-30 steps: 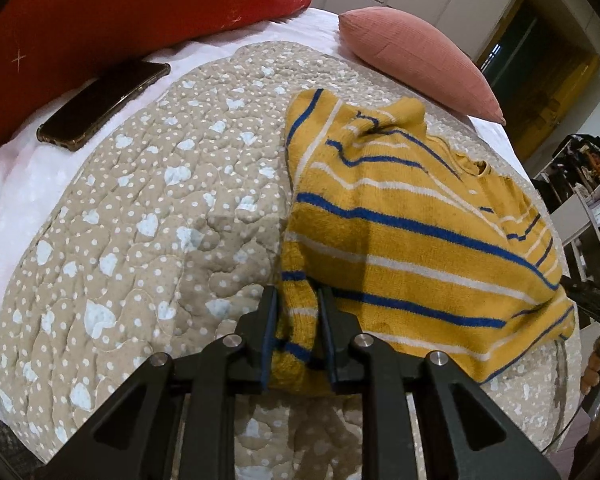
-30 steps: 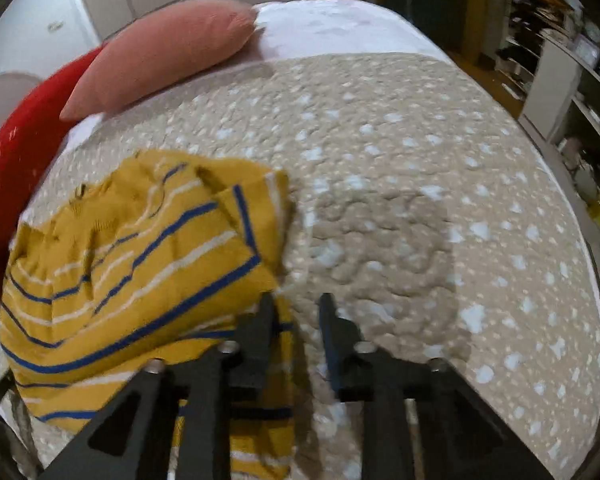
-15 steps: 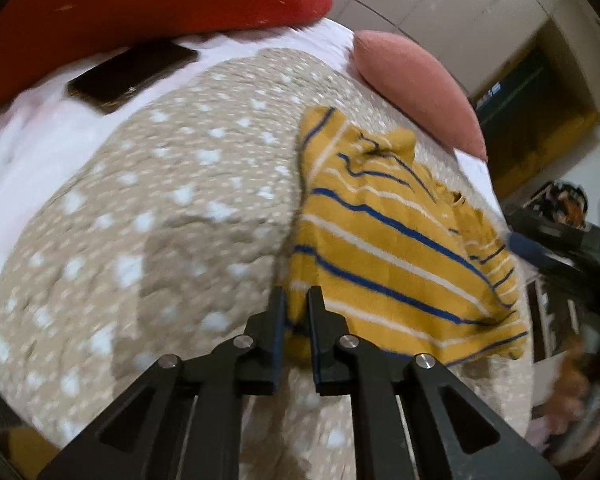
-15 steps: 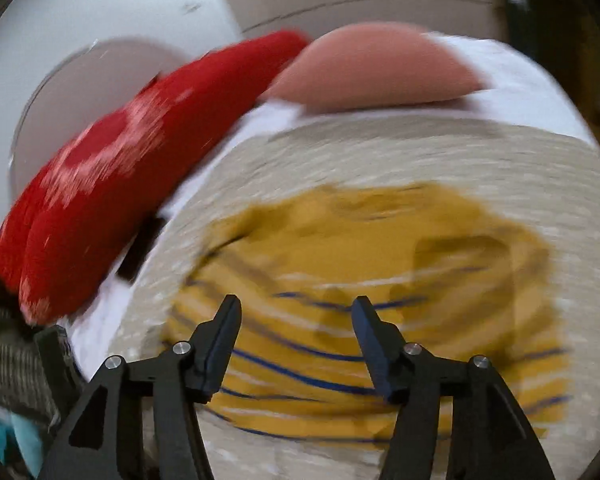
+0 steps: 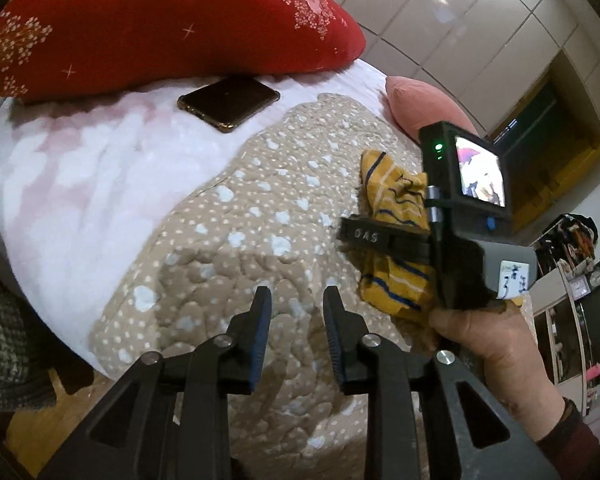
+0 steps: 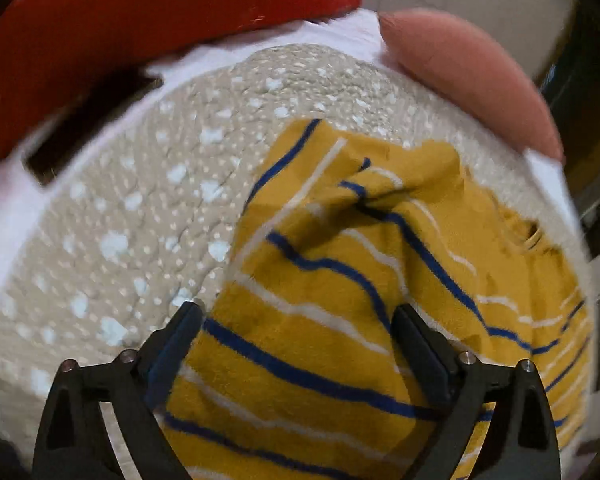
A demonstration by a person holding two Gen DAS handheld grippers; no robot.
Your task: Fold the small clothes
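A small yellow sweater (image 6: 340, 280) with blue and white stripes lies folded on the beige dotted quilt (image 6: 140, 220). My right gripper (image 6: 296, 320) hovers over its near part, its jaws opening wide, with cloth below the gap and nothing pressed. In the left wrist view my left gripper (image 5: 296, 312) sits over bare quilt (image 5: 220, 240) to the left of the sweater (image 5: 392, 200); its jaws are opening a little and hold nothing. The right-hand device (image 5: 464, 216), held by a hand (image 5: 488, 344), hides much of the sweater there.
A dark phone (image 5: 228, 100) lies on the white sheet (image 5: 80, 168) below a red pillow (image 5: 160, 20). A pink cushion (image 5: 420, 108) sits at the far side of the quilt. Shelves and furniture stand at the right edge.
My left gripper let go of the sweater's hem and drew back left onto bare quilt. My right gripper swung around over the sweater and opened wide.
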